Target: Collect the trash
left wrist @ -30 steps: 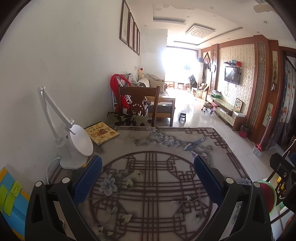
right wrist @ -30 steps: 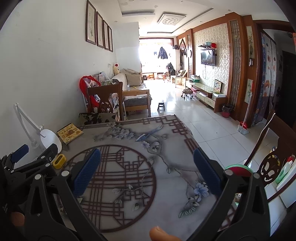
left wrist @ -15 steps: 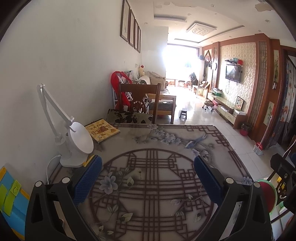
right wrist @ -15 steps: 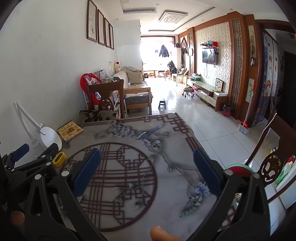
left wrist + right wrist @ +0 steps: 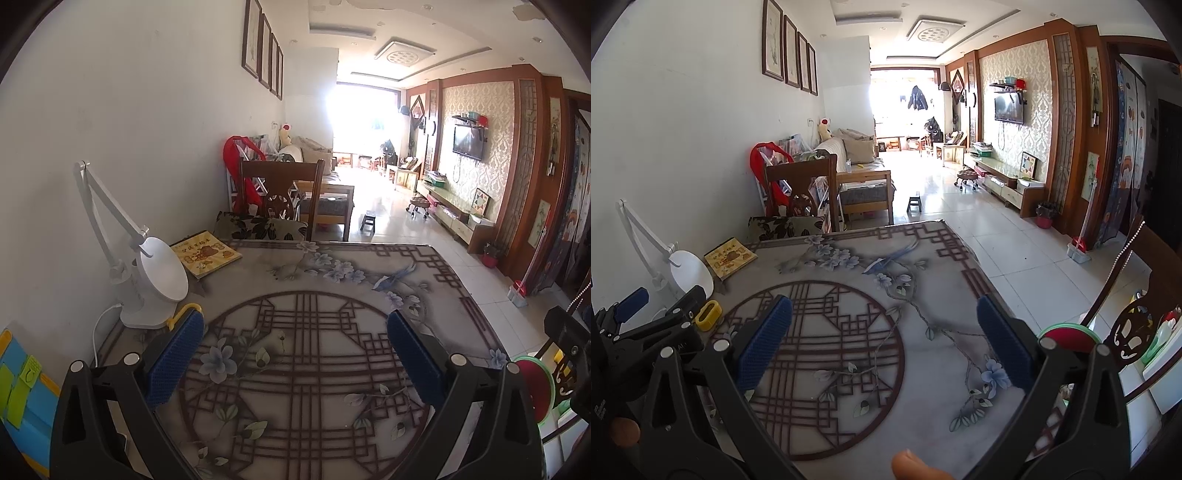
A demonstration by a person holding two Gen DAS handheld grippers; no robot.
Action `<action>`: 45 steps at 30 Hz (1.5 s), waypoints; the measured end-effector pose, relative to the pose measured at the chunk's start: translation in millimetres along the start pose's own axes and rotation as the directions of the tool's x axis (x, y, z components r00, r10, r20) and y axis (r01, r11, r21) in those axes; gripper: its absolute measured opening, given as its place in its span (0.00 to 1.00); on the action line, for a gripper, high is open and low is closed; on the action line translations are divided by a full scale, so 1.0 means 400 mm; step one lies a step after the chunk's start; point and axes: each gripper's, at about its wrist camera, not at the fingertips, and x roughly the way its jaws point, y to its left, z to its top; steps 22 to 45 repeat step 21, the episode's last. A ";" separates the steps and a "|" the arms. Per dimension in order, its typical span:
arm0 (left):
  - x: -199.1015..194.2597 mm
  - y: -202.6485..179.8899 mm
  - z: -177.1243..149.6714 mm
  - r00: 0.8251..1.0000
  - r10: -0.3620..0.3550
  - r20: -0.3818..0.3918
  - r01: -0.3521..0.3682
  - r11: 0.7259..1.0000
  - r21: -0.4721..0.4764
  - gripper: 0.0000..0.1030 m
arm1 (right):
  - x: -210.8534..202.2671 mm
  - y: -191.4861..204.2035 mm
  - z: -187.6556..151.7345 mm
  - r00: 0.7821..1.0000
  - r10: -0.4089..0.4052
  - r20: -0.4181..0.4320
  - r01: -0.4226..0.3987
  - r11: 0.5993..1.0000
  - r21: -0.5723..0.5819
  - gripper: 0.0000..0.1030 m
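A patterned surface (image 5: 317, 280) with flowers, a bird and a round lattice design fills the foreground. By the wall stands a white desk lamp (image 5: 147, 280), and just beyond it lies a yellow picture book (image 5: 206, 253). A small yellow object (image 5: 708, 314) sits near the lamp's base. At the far edge is a wooden chair (image 5: 280, 192) with a floral cushion (image 5: 258, 228). Down the room, a television (image 5: 1009, 107) hangs on the papered wall.

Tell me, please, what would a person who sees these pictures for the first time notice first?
First the table, whose top bears a big dark lattice circle with painted flowers and a bird. Next the white desk lamp at its left edge by the wall, with a yellow picture book lying behind it. Both grippers, left and right, hang open above the tabletop.
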 end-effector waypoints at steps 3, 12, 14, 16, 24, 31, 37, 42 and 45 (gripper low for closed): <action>0.008 0.004 -0.001 1.000 0.003 -0.009 -0.003 1.000 0.002 0.92 | 0.006 -0.003 -0.010 1.000 0.005 -0.013 -0.005 1.000 0.001 0.96; 0.072 0.033 -0.039 0.993 0.020 -0.119 -0.020 1.000 0.000 0.93 | 0.087 -0.030 -0.061 0.994 0.035 -0.102 -0.034 0.999 0.013 0.96; 0.109 0.067 -0.074 0.987 0.061 -0.151 -0.065 0.998 -0.017 0.93 | 0.137 -0.065 -0.100 0.988 0.019 -0.151 -0.016 1.000 0.021 0.96; 0.164 0.115 -0.131 0.973 0.115 -0.198 -0.120 0.993 -0.013 0.93 | 0.201 -0.112 -0.158 0.979 0.015 -0.206 -0.014 1.000 0.007 0.96; 0.285 0.219 -0.282 0.919 0.171 -0.356 -0.187 0.982 -0.010 0.92 | 0.378 -0.250 -0.317 0.935 0.012 -0.355 -0.025 0.999 -0.034 0.96; 0.285 0.219 -0.282 0.919 0.171 -0.356 -0.187 0.982 -0.010 0.92 | 0.378 -0.250 -0.317 0.935 0.012 -0.355 -0.025 0.999 -0.034 0.96; 0.285 0.219 -0.282 0.919 0.171 -0.356 -0.187 0.982 -0.010 0.92 | 0.378 -0.250 -0.317 0.935 0.012 -0.355 -0.025 0.999 -0.034 0.96; 0.285 0.219 -0.282 0.919 0.171 -0.356 -0.187 0.982 -0.010 0.92 | 0.378 -0.250 -0.317 0.935 0.012 -0.355 -0.025 0.999 -0.034 0.96; 0.285 0.219 -0.282 0.919 0.171 -0.356 -0.187 0.982 -0.010 0.92 | 0.378 -0.250 -0.317 0.935 0.012 -0.355 -0.025 0.999 -0.034 0.96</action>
